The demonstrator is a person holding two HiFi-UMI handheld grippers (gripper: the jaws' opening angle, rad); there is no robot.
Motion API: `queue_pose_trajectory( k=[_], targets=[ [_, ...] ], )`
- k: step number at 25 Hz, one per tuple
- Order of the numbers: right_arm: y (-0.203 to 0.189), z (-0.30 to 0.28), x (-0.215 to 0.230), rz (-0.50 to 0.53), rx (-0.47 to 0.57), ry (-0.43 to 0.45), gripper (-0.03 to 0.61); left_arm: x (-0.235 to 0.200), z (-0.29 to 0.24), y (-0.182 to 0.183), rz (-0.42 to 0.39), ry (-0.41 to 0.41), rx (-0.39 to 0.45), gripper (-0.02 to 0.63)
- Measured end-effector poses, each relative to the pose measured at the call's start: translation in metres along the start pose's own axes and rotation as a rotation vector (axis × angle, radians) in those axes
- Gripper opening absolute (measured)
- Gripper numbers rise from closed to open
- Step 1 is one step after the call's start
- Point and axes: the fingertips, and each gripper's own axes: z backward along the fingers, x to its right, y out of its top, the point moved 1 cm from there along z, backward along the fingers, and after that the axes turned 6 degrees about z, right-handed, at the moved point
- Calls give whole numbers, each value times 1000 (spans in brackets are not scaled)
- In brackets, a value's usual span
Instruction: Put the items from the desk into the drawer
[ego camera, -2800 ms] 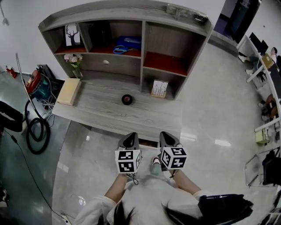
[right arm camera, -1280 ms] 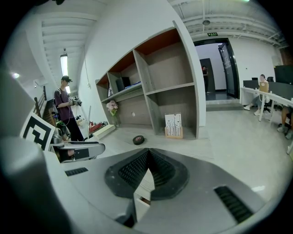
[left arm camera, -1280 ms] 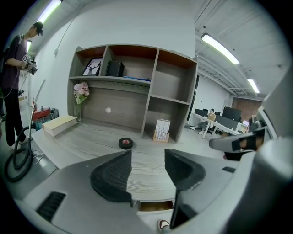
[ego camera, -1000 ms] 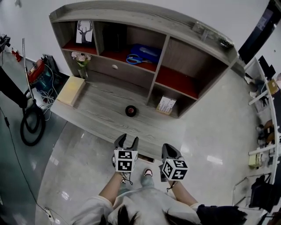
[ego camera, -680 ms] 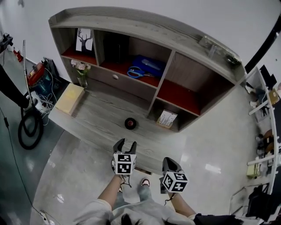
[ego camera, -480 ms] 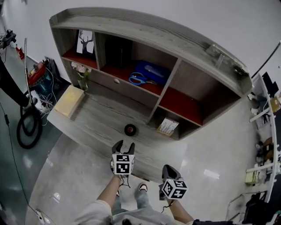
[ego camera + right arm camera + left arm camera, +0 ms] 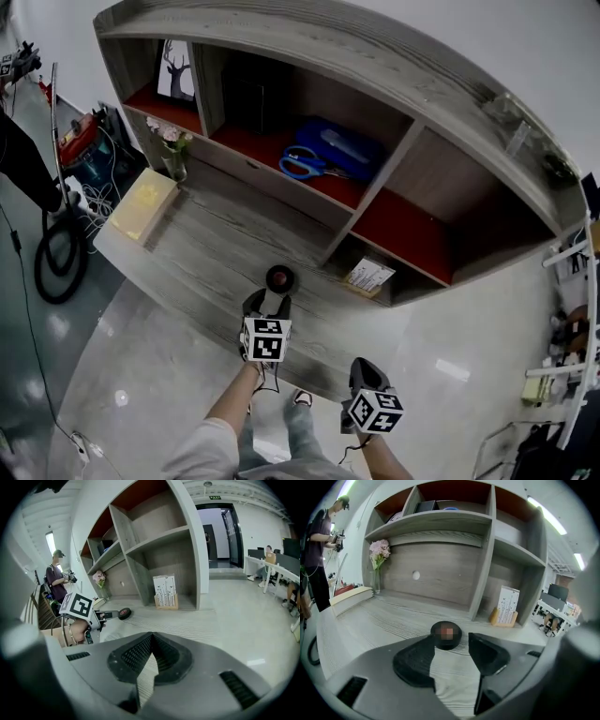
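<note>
I am working at a grey wood-grain desk [image 7: 211,248] with a built-in shelf unit [image 7: 394,89] rising from its far edge. The desk is standing on a glossy pale floor [image 7: 141,375] against a white wall. A vacuum cleaner [image 7: 75,155] with a coiled hose is sitting on the floor off the desk's left end.

I am holding the left gripper [image 7: 268,298] low over the desk with its jaws spread apart and nothing between them. The round black item [image 7: 279,277] is lying on the desk just ahead of the tips. I am holding the right gripper [image 7: 364,370] back over the floor, its jaw tips pressed together on nothing.

The drawer [image 7: 436,576] under the left shelf is sitting closed, its small knob [image 7: 416,575] facing out. On the red-lined shelf above it, blue scissors [image 7: 305,166] are lying beside a blue case [image 7: 342,148]. A deer picture [image 7: 172,68] is leaning in the far-left compartment. A card stand [image 7: 367,277] is standing in the low right compartment. A vase of flowers [image 7: 172,150] and a pale yellow book [image 7: 141,204] are occupying the desk's left end.

The drawer's contents are hidden. The round item's top face cannot be made out.
</note>
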Motion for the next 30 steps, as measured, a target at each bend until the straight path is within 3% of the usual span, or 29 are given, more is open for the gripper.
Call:
queue_pose_trajectory(
  k=[14, 30],
  targets=[
    [-11, -15, 6, -20, -32, 16, -2, -16, -32, 17, 2, 56, 23, 215],
    [-13, -25, 9, -34, -39, 21, -2, -43, -60, 11, 85, 121, -82, 213]
  ],
)
